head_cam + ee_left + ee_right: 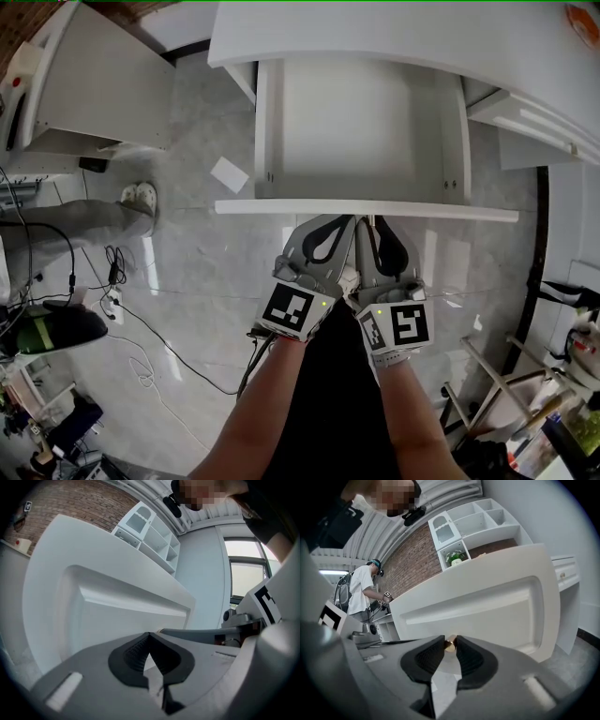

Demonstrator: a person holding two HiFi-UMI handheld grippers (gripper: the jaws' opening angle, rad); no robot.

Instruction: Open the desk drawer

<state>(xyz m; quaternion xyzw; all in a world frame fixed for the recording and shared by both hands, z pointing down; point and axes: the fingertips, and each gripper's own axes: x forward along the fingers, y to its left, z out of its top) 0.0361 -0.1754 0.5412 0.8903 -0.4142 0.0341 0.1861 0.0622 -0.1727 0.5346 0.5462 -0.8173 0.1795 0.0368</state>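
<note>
The white desk (375, 33) has its drawer (272, 122) pulled out towards me, and the inside looks empty. The drawer front (281, 206) runs across the middle of the head view. Both grippers sit side by side just below that front, at its centre. My right gripper (375, 223) (450, 642) is shut on a small brass knob (450, 644) on the drawer front (487, 606). My left gripper (341, 223) (149, 637) is shut with nothing between its pads, right beside the other one, facing the drawer front (117, 616).
A white cabinet (94, 84) stands at the left, with a person's leg and shoe (141, 197) beside it. Cables (141, 328) and a paper scrap (229, 174) lie on the tiled floor. A second person (358, 592) works at the far left of the right gripper view.
</note>
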